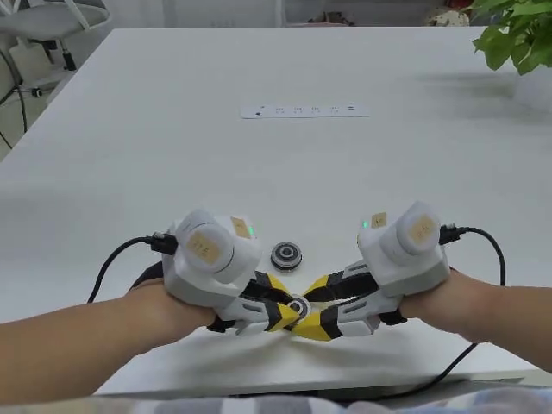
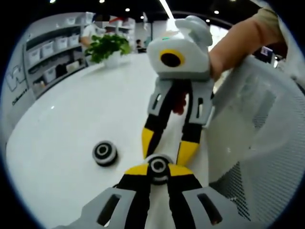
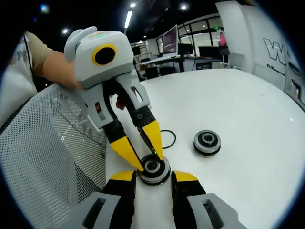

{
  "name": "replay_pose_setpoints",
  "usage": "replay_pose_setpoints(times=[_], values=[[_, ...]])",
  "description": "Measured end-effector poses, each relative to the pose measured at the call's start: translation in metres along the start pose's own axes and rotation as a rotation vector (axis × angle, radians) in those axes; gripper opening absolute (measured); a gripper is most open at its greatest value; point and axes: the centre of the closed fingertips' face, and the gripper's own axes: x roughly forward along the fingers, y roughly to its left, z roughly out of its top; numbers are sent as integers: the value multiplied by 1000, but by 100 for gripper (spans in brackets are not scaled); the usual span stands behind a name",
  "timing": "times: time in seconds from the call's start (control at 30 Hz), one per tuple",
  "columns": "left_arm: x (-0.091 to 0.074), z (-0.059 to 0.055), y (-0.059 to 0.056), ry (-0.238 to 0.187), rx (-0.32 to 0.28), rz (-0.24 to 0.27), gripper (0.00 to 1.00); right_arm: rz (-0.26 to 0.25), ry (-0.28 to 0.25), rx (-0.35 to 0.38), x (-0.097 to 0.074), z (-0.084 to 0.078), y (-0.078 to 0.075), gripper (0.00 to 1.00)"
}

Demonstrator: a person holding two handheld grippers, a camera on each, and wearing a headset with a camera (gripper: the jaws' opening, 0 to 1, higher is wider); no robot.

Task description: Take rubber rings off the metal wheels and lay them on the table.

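Clamping wheel (image 3: 153,169): left tongs (image 2: 158,168), right tongs (image 3: 153,176)

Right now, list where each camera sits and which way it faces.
Head view: headset, looking down at the table; both forearms, left gripper and right gripper meeting on the held wheel.
Left gripper view: on the left gripper, facing the right gripper and its arm, over its own jaws.
Right gripper view: on the right gripper, facing the left gripper, its arm and a loose rubber ring.
All three share the held wheel and spare wheel.
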Motion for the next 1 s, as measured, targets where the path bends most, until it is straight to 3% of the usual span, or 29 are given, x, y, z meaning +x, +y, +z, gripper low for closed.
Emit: replay_pose_setpoints(times=[0.33,0.63,1.0], values=[[0,0,0,-3,-1,5,13,-3,3,-26,-3,-3,0,24],[1,0,0,-6,-4,9,13,-15,32,-92,-6,-8,-1,20],[0,0,0,-9,-3,10,13,-15,30,-93,-8,-8,-2,17]])
